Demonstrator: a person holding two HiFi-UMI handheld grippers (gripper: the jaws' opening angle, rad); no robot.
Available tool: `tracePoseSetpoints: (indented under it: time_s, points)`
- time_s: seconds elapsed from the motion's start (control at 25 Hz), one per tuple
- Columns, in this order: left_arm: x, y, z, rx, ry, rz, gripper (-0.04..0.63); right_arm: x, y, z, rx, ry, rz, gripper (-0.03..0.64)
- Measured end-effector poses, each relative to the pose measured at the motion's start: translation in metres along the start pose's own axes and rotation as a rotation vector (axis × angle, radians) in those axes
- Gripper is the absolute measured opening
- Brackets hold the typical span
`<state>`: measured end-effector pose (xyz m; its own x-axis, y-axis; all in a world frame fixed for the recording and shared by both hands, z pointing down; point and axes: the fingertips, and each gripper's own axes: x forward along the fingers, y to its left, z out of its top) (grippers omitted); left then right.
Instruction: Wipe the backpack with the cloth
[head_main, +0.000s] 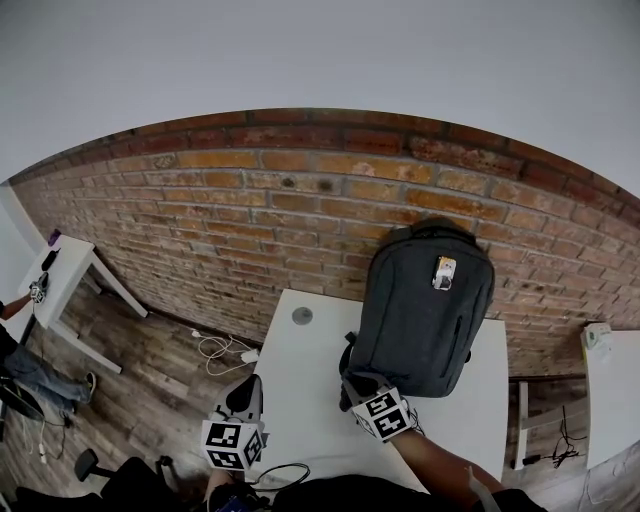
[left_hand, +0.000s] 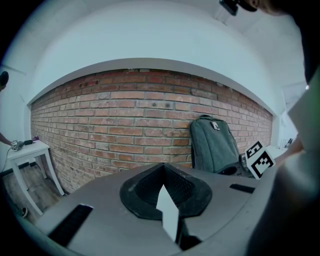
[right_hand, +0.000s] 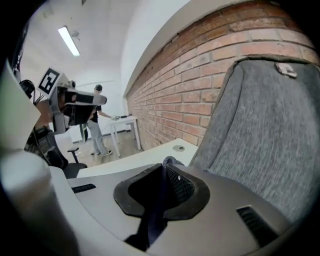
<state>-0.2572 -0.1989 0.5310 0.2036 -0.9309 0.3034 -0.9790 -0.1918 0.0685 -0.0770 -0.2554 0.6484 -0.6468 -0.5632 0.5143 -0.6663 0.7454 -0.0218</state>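
A grey backpack (head_main: 425, 300) stands upright on the white table (head_main: 300, 400), leaning against the brick wall. My right gripper (head_main: 352, 378) is at the backpack's lower left corner, shut on a dark blue cloth (right_hand: 170, 161) that pokes out past the jaw tips. In the right gripper view the backpack (right_hand: 265, 135) fills the right side, very close to that gripper (right_hand: 164, 167). My left gripper (head_main: 249, 385) hovers over the table's left front part, apart from the backpack (left_hand: 214, 145). Its jaws (left_hand: 162, 167) are shut, with a white sliver at the seam.
A round grommet (head_main: 302, 316) sits in the tabletop near the wall. Cables (head_main: 220, 350) lie on the wooden floor left of the table. A small white table (head_main: 70, 265) and a person (head_main: 20, 360) are far left. White furniture (head_main: 610, 390) stands right.
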Motion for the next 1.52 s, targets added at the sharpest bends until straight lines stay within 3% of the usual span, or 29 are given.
tracePoseSetpoints:
  time_s: [0.32,0.84,1.12,1.32,1.52]
  points:
    - [0.000,0.014,-0.006,-0.013,0.009,0.004,-0.003,-0.018,-0.068,0.100,0.024,-0.162,-0.152,0.030]
    - [0.007,0.030,-0.014,-0.021,0.026,-0.013,-0.003,-0.060,-0.182,0.233,-0.106,-0.286,-0.427,0.031]
    - [0.005,0.048,-0.020,-0.033,0.037,0.003,-0.002,-0.090,-0.235,0.285,-0.080,-0.345,-0.583,0.031]
    - [0.007,0.056,-0.025,-0.042,0.045,0.007,-0.003,-0.076,-0.241,0.298,-0.087,-0.289,-0.600,0.029]
    - [0.010,0.057,-0.024,-0.041,0.042,-0.004,-0.003,-0.034,-0.211,0.301,-0.152,-0.213,-0.546,0.029]
